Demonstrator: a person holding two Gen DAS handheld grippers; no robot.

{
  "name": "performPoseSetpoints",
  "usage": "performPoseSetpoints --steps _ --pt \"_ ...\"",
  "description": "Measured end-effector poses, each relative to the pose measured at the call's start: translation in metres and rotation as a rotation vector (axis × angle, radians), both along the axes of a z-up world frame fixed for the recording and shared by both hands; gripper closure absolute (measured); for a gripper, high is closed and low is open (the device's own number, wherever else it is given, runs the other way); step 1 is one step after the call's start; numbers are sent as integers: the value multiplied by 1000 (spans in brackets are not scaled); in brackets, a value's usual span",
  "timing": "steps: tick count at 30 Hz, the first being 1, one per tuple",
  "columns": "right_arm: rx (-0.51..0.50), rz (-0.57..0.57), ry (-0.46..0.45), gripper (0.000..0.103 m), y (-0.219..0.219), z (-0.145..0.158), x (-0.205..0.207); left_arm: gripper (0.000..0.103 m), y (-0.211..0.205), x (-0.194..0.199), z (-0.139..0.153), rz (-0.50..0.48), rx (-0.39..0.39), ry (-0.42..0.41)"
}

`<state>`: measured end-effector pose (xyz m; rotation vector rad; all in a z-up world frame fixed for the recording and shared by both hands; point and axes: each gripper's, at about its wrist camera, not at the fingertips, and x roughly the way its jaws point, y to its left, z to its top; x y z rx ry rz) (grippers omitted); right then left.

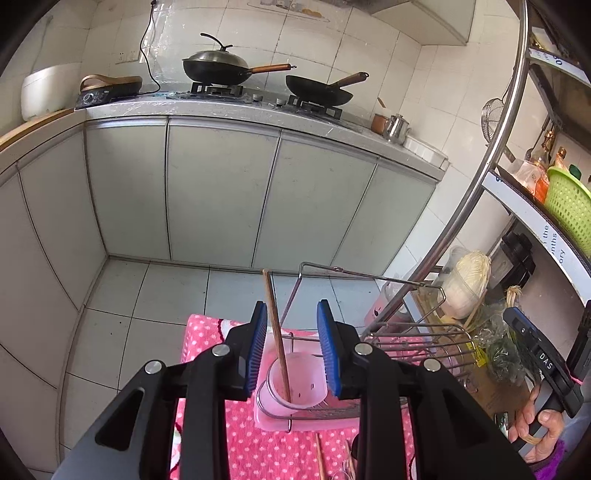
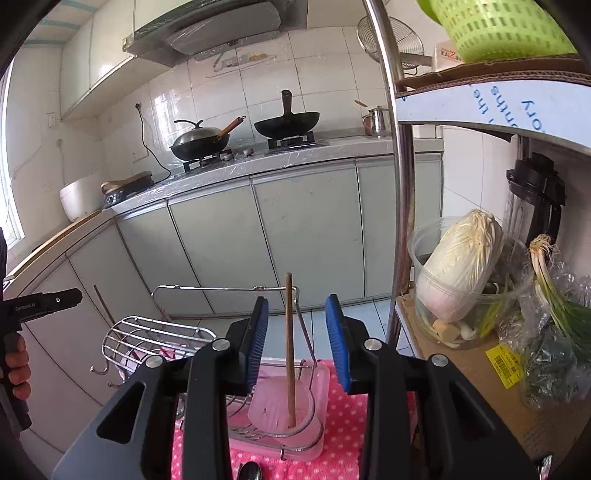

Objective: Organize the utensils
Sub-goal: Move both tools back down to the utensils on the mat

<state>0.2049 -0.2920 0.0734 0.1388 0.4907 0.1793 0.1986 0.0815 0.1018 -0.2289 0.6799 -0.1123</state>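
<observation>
kitchen background: grey cabinet fronts (image 1: 221, 192) under a long counter carrying two black woks (image 2: 284, 123) on a gas stove, a white rice cooker (image 1: 44, 92) at the far left end and a steel kettle (image 1: 397, 127) at the far right end. metal shelf rack (image 2: 400, 221) on the right holds a napa cabbage (image 2: 461, 264) in a clear tub, green onions (image 2: 554, 295) and, one shelf up, a green basket (image 2: 495, 27).

landmark = pink cutlery cup (image 2: 282, 406), sitting in a wire drying rack (image 2: 159, 332) over a pink drip tray (image 2: 321, 376), all on a surface covered with a pink polka-dot cloth (image 1: 207, 332).

right tool (image 2: 297, 343): blue pads spread, nothing pinched. one wooden chopstick (image 2: 290, 347) stands upright inside the cup, its upper part rising in the gap between the pads, apart from both.

left tool (image 1: 291, 347): pads spread too, nothing pinched. its view shows another pink cup (image 1: 295, 384) in the wire rack with a chopstick (image 1: 275, 332) leaning left in it, the stick passing near the left pad; cannot tell if it touches.

more on the cloth, on the camera side of the landmark cup: a spoon bowl (image 2: 249, 472) at the bottom edge of the right view, and a loose chopstick (image 1: 319, 458) lying flat in the left view.

right hand (image 1: 539, 428) grips its handle at the right edge of the left view; left hand (image 2: 16, 365) shows at the left edge of the right view, well left of the cup.
</observation>
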Motion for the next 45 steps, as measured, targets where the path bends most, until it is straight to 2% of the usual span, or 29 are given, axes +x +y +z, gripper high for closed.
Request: performPoseSetpoints --steps 5,9,16,20,22,26,30,43,45 --pt "62 1 26 70 -8 -16 -40 76 -2 -40 -2 -34 -4 -13" --pt "102 21 101 70 -9 -48 -66 76 -16 -68 -15 -99 -3 6" --pt "145 63 277 70 3 -112 -84 76 -56 -89 -74 -193 -56 130" --pt "194 126 362 70 11 -139 -88 76 -75 -80 -125 -214 -64 263" --pt "228 151 396 70 14 -150 -89 76 -81 -70 -149 -210 -42 328" --pt "290 167 454 70 13 -169 -91 83 -92 -48 -191 -199 -14 448" --pt "337 165 514 71 8 -182 -87 88 -97 -32 -221 -181 -20 543" --pt "361 177 596 71 11 -202 -78 88 -127 -5 -258 -169 79 616" --pt "367 184 612 78 12 -205 -77 89 -131 -4 -260 -168 90 605"
